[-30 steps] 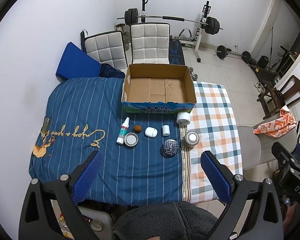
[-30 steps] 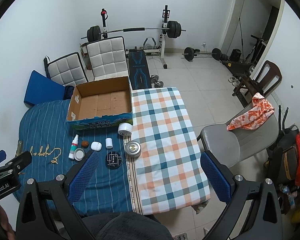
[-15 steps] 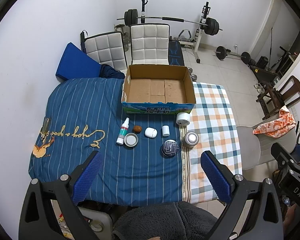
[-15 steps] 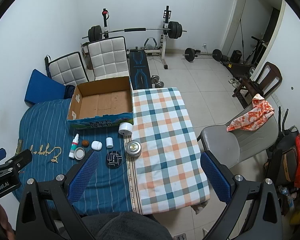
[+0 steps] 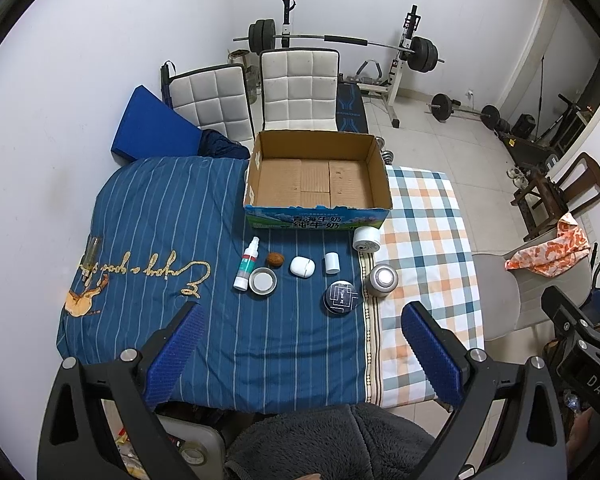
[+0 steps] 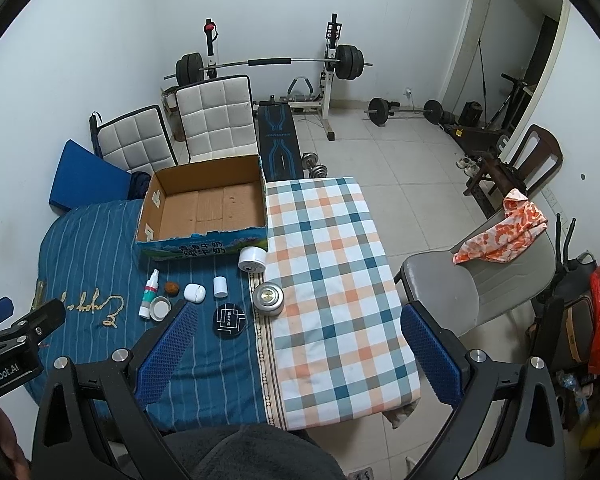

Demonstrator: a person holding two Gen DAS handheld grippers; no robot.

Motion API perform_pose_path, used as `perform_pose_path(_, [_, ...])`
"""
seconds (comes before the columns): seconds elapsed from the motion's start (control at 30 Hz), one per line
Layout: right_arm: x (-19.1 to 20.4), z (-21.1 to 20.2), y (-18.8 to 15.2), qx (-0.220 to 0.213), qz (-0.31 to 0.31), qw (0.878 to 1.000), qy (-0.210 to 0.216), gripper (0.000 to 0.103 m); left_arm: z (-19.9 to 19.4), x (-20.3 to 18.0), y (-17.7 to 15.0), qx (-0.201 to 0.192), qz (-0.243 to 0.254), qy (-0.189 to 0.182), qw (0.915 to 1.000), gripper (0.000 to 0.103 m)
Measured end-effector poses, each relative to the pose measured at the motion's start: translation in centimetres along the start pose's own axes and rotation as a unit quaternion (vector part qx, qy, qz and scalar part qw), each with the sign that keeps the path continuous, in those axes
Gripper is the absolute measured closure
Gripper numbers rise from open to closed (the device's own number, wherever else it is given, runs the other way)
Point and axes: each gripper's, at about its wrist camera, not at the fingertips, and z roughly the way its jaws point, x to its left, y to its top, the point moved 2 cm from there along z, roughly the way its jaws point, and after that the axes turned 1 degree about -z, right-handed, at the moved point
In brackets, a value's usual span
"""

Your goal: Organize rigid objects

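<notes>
An empty cardboard box (image 5: pixel 318 178) (image 6: pixel 204 208) stands at the far side of the cloth-covered table. In front of it lie a spray bottle (image 5: pixel 246 263), a small round tin (image 5: pixel 263 281), a brown nut-like ball (image 5: pixel 275 259), a white oval case (image 5: pixel 302 267), a small white jar (image 5: pixel 332 262), a white roll (image 5: pixel 366 239), a black round box (image 5: pixel 340 297) and a silver can (image 5: pixel 383 281). My left gripper (image 5: pixel 300 344) is open and empty, high above the table's near edge. My right gripper (image 6: pixel 296 344) is open and empty, above the checked cloth (image 6: pixel 332 272).
Two white padded chairs (image 5: pixel 296 92) and a blue cushion (image 5: pixel 152 128) stand behind the table. A grey chair with an orange cloth (image 6: pixel 500 236) is on the right. A barbell rack (image 6: pixel 268 64) and weights stand by the far wall.
Both grippers have barely shifted; the scene has drifted slightly in the views. Nothing was taken hold of or moved.
</notes>
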Motion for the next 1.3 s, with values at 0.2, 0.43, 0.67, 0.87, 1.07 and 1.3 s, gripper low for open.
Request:
perform_pose_path(0.2, [-0.1, 0.1, 0.1, -0.001, 0.000, 1.000, 0.001, 0.000, -0.4, 0.5, 0.3, -0.001, -0.003, -0.001, 1.0000, 0.002])
perform_pose_path(0.43, [1.5, -0.5, 0.8, 0.001, 0.000, 1.000, 0.003, 0.000, -0.4, 1.2, 0.7, 0.004, -0.007, 0.000, 1.0000, 0.002])
perform_pose_path(0.67, [2.0, 2.9, 1.1, 0.022, -0.002, 1.000, 0.021, 0.000, 1.9, 2.9, 1.4, 0.009, -0.026, 0.021, 0.9994, 0.002])
perform_pose_path(0.87, [4.0, 13.6, 0.4, 0.100, -0.013, 0.993, 0.063, 0.000, 10.6, 5.6, 1.5, 0.064, -0.045, 0.053, 0.9956, 0.002])
perform_pose_path(1.07, [8.8, 30.1, -4.4, 0.226, -0.023, 0.968, 0.103, 0.001, 23.5, 8.5, 0.0, 0.150, -0.059, 0.071, 0.9844, 0.002])
perform_pose_path(1.3, [13.6, 42.3, -10.3, 0.320, -0.035, 0.942, 0.096, 0.004, 36.2, 10.3, -1.7, 0.240, -0.080, 0.048, 0.9662, 0.002])
